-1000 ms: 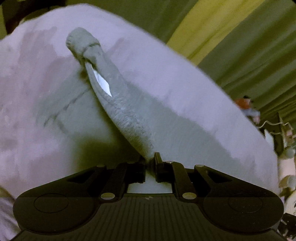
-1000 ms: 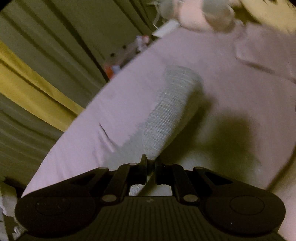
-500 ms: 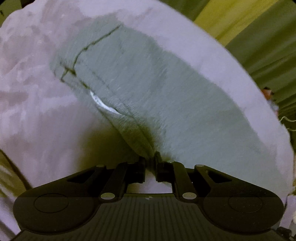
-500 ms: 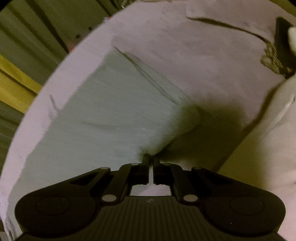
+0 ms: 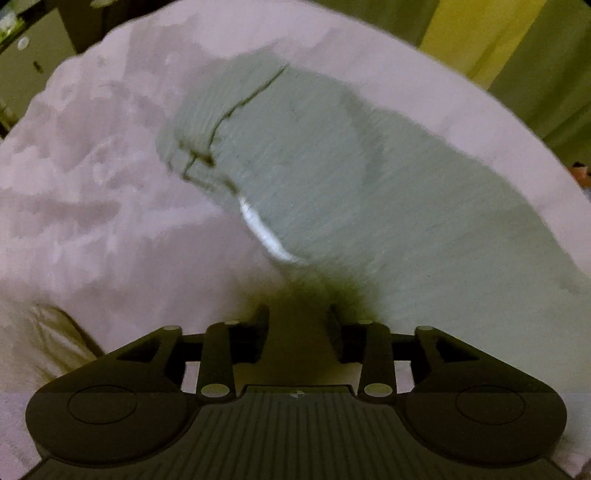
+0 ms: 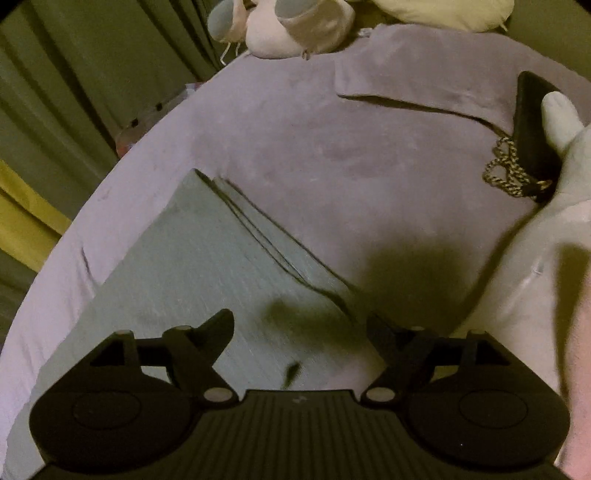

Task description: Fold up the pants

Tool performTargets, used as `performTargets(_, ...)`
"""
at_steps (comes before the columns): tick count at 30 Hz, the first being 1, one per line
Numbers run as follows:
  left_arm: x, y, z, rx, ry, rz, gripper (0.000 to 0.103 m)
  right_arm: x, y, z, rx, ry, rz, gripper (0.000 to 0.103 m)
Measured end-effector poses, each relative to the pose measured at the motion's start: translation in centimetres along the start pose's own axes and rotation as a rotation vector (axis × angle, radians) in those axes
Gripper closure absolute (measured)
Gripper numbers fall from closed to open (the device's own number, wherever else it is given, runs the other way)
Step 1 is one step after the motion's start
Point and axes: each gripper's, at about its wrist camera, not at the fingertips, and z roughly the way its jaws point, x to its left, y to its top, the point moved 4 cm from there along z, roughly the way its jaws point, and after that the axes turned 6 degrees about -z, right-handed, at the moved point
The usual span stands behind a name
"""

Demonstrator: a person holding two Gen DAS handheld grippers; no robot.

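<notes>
Bed [image 6: 369,147]: lilac sheet, the folding surface | Pants [image 6: 192,266]: grey, spread flat on the bed, layered edges stacked, apparently just laid down | Right claw [image 6: 301,325]: opening wide above pants, nothing pinched | Left claw [image 5: 298,325]: opening at pants' near edge, nothing visibly gripped

The pants [image 6: 207,280] lie flat on the bed [image 6: 369,147], near its left edge. Plush toys [image 6: 288,26] sit at the far end, and a pouch [image 6: 532,125] lies well apart to the right.
</notes>
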Motion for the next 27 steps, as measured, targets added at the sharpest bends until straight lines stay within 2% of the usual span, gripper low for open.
performTargets(2,-0.8,0.2,-1.0,-0.027,0.0,0.02,0.059,0.3,0.3,2.1,0.056,0.019,0.023,0.03)
performTargets(3,-1.1,0.3,-1.5,-0.037,-0.004,0.034,0.053,0.1,0.2,3.2,0.098,-0.005,0.051,0.044)
performTargets(4,-1.4,0.2,-1.9,-0.046,-0.01,0.047,0.048,-0.1,-0.2,3.6,0.129,-0.017,0.074,0.063)
performTargets(6,-1.8,0.5,-2.2,-0.061,-0.002,0.066,0.047,-0.8,-0.7,4.6,0.17,-0.043,0.14,0.082)
performTargets(9,-2.5,0.4,-2.0,-0.062,0.012,0.062,0.046,-1.0,-0.9,4.3,0.162,-0.011,0.14,0.096)
performTargets(13,-3.3,0.7,-1.2,-0.035,0.005,0.048,0.046,0.1,-0.1,1.8,0.054,-0.032,0.025,0.098)
performTargets(16,-3.7,0.7,-0.3,-0.014,-0.012,0.046,0.045,0.2,0.6,0.9,-0.005,-0.051,0.0,0.098)
performTargets(19,-4.0,0.4,0.5,0.009,-0.003,0.056,0.044,-0.4,-0.4,2.3,0.027,-0.14,-0.039,0.098)
performTargets(21,-4.0,0.3,1.2,0.034,0.018,0.06,0.044,-1.2,-2.0,4.6,0.086,-0.19,-0.033,0.098)
performTargets(24,-4.0,0.6,1.5,0.032,0.022,0.078,0.044,0.0,-2.8,5.0,0.07,-0.246,-0.119,0.097)
performTargets(26,-4.2,1.0,1.4,0.005,0.02,0.094,0.04,1.0,-2.4,4.8,0.082,-0.297,-0.184,0.089)
performTargets(27,-4.5,1.2,1.4,-0.007,0.021,0.108,0.033,1.6,-2.2,4.4,0.074,-0.35,-0.225,0.078)
